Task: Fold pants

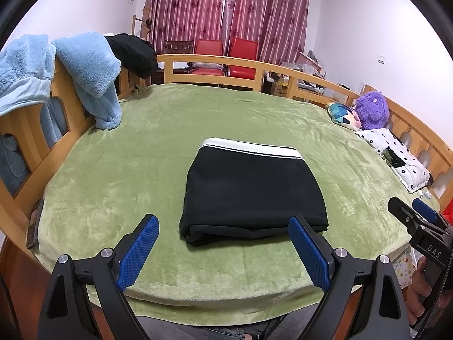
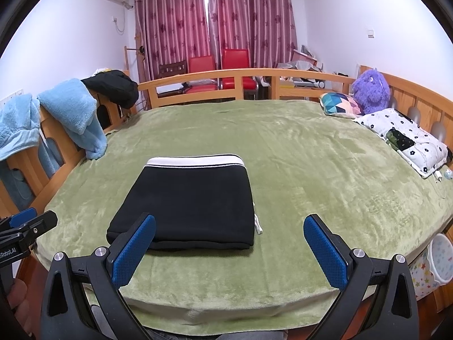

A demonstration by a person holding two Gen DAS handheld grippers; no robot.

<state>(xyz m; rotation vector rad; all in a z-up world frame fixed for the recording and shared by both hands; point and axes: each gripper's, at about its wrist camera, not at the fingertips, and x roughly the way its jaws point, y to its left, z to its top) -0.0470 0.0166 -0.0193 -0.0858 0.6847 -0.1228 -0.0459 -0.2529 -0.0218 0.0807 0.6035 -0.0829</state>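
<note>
The black pants (image 1: 252,192) with a white waistband lie folded into a compact rectangle on the green blanket (image 1: 141,155); they also show in the right wrist view (image 2: 189,204). A white drawstring end (image 2: 258,225) sticks out at their right side. My left gripper (image 1: 223,243) is open and empty, held above the bed's near edge just in front of the pants. My right gripper (image 2: 229,249) is open and empty, near the pants' front right. The right gripper also shows at the right edge of the left wrist view (image 1: 410,212).
Blue fleece clothes (image 1: 85,68) and a black garment (image 1: 133,51) hang on the wooden bed rail (image 1: 215,62) at left. A purple plush toy (image 2: 371,87), patterned cushion (image 2: 339,104) and floral pillow (image 2: 407,138) lie at right. A phone (image 1: 35,223) rests on the left bed edge.
</note>
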